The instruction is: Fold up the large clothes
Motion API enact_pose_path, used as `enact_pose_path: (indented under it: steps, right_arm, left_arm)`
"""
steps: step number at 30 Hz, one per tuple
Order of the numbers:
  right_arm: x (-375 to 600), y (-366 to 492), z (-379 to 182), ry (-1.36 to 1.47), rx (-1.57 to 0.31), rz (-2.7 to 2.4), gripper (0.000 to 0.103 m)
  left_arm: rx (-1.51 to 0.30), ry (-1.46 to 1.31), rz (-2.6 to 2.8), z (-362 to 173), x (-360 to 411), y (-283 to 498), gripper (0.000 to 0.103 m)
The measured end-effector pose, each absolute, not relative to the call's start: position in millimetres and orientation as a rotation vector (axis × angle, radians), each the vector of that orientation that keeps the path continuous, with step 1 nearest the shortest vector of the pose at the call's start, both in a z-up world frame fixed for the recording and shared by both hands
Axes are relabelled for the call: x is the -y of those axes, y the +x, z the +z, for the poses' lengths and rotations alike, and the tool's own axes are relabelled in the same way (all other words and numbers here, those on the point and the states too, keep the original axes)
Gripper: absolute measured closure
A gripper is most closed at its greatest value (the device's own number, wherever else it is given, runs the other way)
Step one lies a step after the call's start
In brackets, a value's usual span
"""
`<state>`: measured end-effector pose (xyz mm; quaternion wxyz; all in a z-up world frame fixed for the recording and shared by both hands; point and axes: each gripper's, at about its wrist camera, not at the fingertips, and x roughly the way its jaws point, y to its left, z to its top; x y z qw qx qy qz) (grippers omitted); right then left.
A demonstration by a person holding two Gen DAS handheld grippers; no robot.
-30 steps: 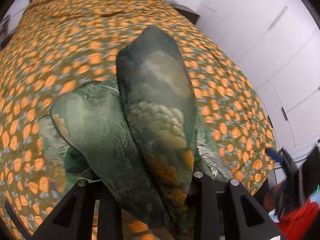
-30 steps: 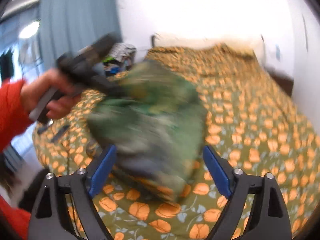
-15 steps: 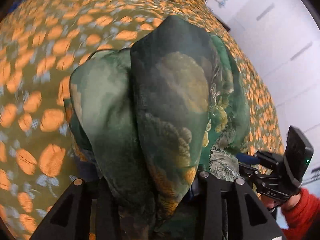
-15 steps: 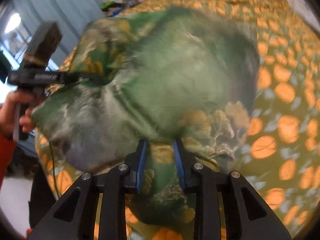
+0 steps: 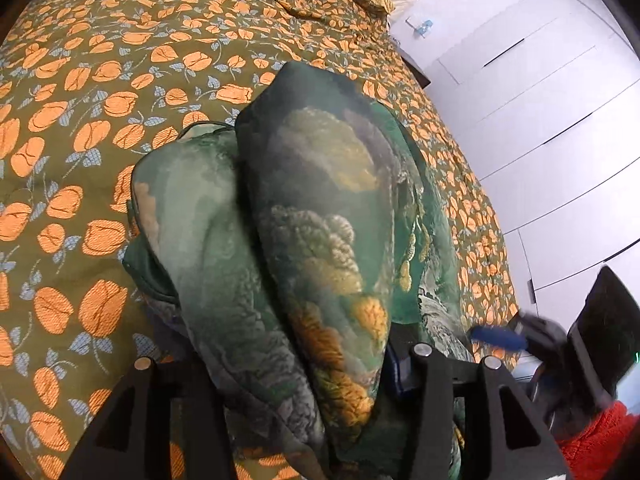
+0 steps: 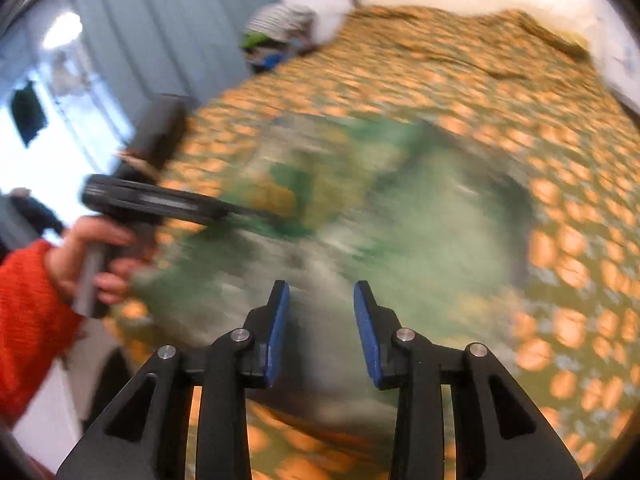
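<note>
The green printed garment (image 5: 320,216) lies bunched on the orange-flowered bedspread (image 5: 80,92), its long folds running away from the left gripper (image 5: 304,364) toward the pillow end of the bed. Cloth fills the gap between the left jaws, which have just been opening; whether the pads still pinch it is hidden. The right gripper (image 6: 320,300) hangs over the garment's near edge, blurred, its blue pads (image 6: 366,316) parted and apparently holding nothing, having just been opening. A red sleeve (image 6: 28,320) shows behind the left hand (image 6: 92,256).
</note>
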<state>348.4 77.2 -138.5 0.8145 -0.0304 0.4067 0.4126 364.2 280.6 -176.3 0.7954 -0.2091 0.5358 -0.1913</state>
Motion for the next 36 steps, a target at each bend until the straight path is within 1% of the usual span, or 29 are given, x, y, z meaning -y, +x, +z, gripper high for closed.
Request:
enact_pose_path:
  steps: [3,6,8,13,17,18,19,20,21,22,23,24,25,26,29,33,36]
  right_arm:
    - [-115.4,338.3,-155.3,-0.113,-0.878,0.94,0.069]
    - [-145.0,338.1,-194.6,-0.192,-0.95,0.928,0.069]
    - [-154.5,336.4,-216.5,-0.255,-0.958,0.899,0.069]
    - [-162.0,333.5,-227.7,-0.319,-0.903,0.859,0.069]
    - [-170.0,335.1,-238.6,-0.345,-0.872,0.822,0.069]
    - [-169.0,335.0,-236.1,-0.347,-0.864,0.816,0.069]
    - [-167.0,335.9,-233.4,-0.342,-0.863,0.811,0.069]
    - [-163.1,336.8,-228.0,-0.326,-0.865,0.808,0.068]
    - [-161.3,337.7,-222.0,-0.307,-0.866,0.805,0.066]
    - [-155.0,336.2,-211.1,-0.281,-0.859,0.79,0.057]
    - [-148.8,334.3,-200.0,-0.266,-0.849,0.77,0.04]
    - [-143.3,331.6,-189.7,-0.257,-0.835,0.751,0.031]
    - [-136.6,326.9,-177.8,-0.253,-0.811,0.734,0.012]
    - [-129.6,320.5,-165.7,-0.261,-0.779,0.705,0.004]
    - [-112.9,303.5,-140.6,-0.302,-0.709,0.634,0.004]
    - [-100.1,291.8,-132.0,-0.369,-0.709,0.529,0.003]
    - [-90.3,285.7,-128.9,-0.383,-0.713,0.486,0.003]
  left_arm:
    - [-1.199,-0.415,-0.361,-177.8,-288.4,361.2,0.052]
    - [-1.256,-0.425,-0.306,-190.8,-301.9,356.1,0.051]
    - [-1.262,-0.414,-0.292,-193.3,-309.4,351.0,0.049]
    - [-1.254,-0.471,-0.264,-198.6,-324.4,356.8,0.048]
    - [-1.249,-0.502,-0.169,-215.7,-322.9,374.5,0.048]
    - [-1.248,-0.519,-0.165,-222.5,-325.4,376.5,0.046]
    - [-1.24,-0.529,-0.158,-225.5,-324.5,377.7,0.042]
    - [-1.227,-0.534,-0.158,-224.2,-324.5,376.4,0.04]
    - [-1.213,-0.539,-0.161,-220.3,-324.8,374.3,0.038]
    - [-1.19,-0.547,-0.171,-212.3,-325.4,369.7,0.038]
    - [-1.173,-0.548,-0.182,-207.0,-324.7,366.3,0.038]
    - [-1.162,-0.543,-0.191,-199.8,-325.0,360.9,0.038]
    - [-1.148,-0.528,-0.198,-189.0,-324.4,353.8,0.038]
    - [-1.141,-0.511,-0.197,-182.2,-324.1,350.1,0.038]
    - [-1.094,-0.428,-0.171,-151.1,-319.2,327.4,0.038]
    - [-1.012,-0.373,-0.161,-114.4,-311.3,297.2,0.038]
    - [-0.973,-0.336,-0.138,-100.2,-303.2,286.3,0.038]
